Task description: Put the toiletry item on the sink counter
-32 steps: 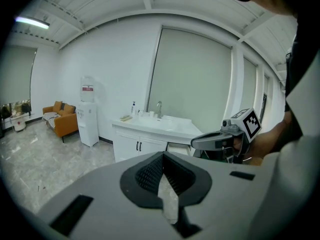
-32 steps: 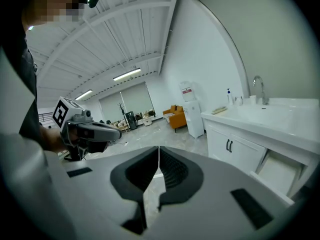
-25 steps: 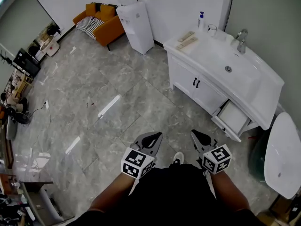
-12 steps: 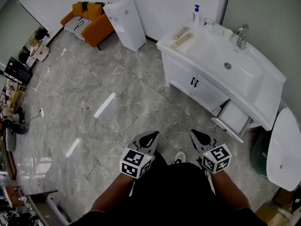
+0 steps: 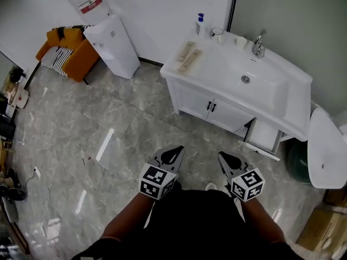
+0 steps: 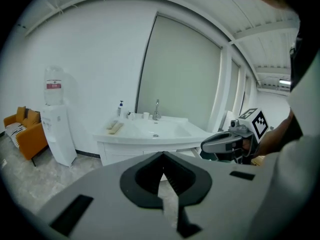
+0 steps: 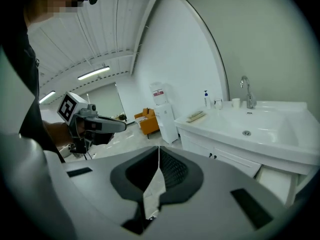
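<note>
Sink counter (image 5: 216,61) shifted left; pump bottle (image 5: 200,24) upright.

A white water dispenser (image 5: 111,42) stands against the wall, with a bottle (image 5: 87,1) on its top. Just beside it, to the left, is an orange sofa (image 5: 82,64) with a striped cushion (image 5: 57,58) on it. The floor (image 5: 81,129) has grey marble tiles. At the right edge stands a white toilet (image 5: 325,150), and a cardboard box (image 5: 320,229) is near it.
</note>
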`<state>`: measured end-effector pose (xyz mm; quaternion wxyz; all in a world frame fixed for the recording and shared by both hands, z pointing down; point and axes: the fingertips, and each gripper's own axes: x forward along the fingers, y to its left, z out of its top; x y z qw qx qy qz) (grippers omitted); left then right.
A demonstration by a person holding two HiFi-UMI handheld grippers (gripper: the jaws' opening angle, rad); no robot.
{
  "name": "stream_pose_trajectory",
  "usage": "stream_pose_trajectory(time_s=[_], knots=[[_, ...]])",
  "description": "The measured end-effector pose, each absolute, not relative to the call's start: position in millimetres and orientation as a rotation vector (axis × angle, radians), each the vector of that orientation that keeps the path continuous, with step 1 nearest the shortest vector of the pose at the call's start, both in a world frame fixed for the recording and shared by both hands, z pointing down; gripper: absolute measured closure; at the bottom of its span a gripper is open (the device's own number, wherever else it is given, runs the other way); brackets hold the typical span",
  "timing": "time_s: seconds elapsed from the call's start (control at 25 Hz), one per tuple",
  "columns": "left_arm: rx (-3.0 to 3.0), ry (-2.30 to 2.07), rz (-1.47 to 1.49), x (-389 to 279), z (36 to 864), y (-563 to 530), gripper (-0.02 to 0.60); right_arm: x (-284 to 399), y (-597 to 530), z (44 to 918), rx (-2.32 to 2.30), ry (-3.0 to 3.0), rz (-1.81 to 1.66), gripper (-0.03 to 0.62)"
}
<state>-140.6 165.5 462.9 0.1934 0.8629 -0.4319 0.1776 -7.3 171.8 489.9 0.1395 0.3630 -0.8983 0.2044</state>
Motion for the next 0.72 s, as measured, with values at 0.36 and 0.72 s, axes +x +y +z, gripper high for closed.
stream_pose_trajectory(time_s=[0.36, 0.72], knots=[[2.551, -0.965, 0.530, -183.1, 465.1, 104.4, 0.581, -50.8, 140.4, 486.3, 1.322, -2.477, 0.617, 0.591], [2.597, -0.787, 0.560, -198.4, 476.5, 75.8, 0.581, -60.3, 130.6, 488.5, 1.497, -2.358, 0.673, 0.591]])
